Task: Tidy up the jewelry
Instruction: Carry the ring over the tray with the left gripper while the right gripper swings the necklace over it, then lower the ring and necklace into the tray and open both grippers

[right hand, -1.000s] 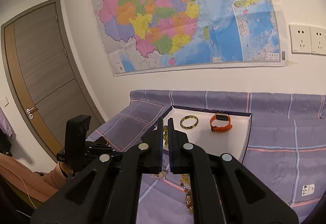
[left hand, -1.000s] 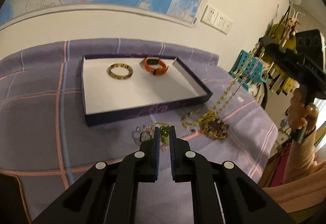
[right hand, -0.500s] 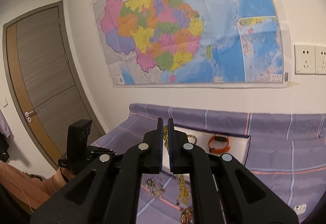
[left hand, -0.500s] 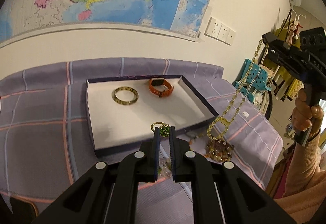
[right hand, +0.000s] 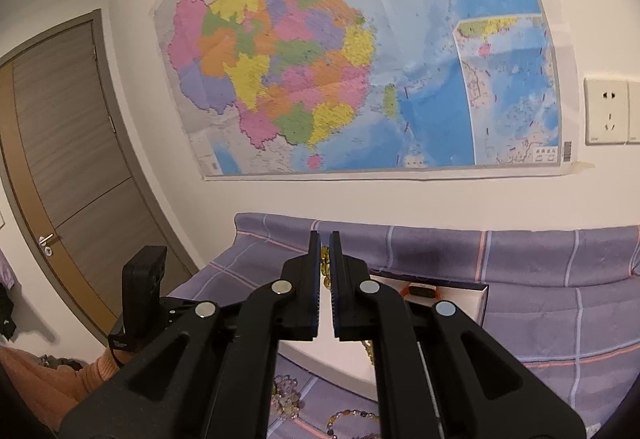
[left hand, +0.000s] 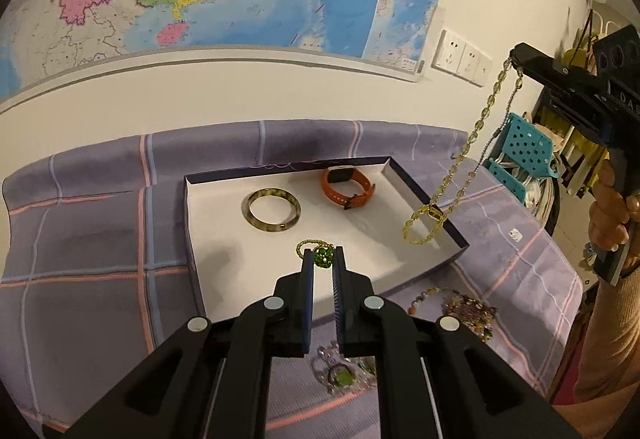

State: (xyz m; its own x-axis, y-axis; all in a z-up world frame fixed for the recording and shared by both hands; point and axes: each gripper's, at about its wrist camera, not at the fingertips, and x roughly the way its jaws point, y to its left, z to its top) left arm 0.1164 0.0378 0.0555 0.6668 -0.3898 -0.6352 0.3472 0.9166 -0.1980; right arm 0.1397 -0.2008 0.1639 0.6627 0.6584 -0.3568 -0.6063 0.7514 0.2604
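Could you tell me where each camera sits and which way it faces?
Left wrist: sits on the left tongs, shut on a green beaded piece, and looks down over the white tray toward the map wall; the right tongs dangling a yellow bead necklace and a hand show.
Right wrist: sits on the right tongs, facing the wall map more levelly; an orange sleeve shows.
Shared: tray, orange watch, map, purple checked cloth.

A colourful map (right hand: 360, 59) hangs on the wall above white sockets (left hand: 460, 59), near a brown door (right hand: 68, 159).
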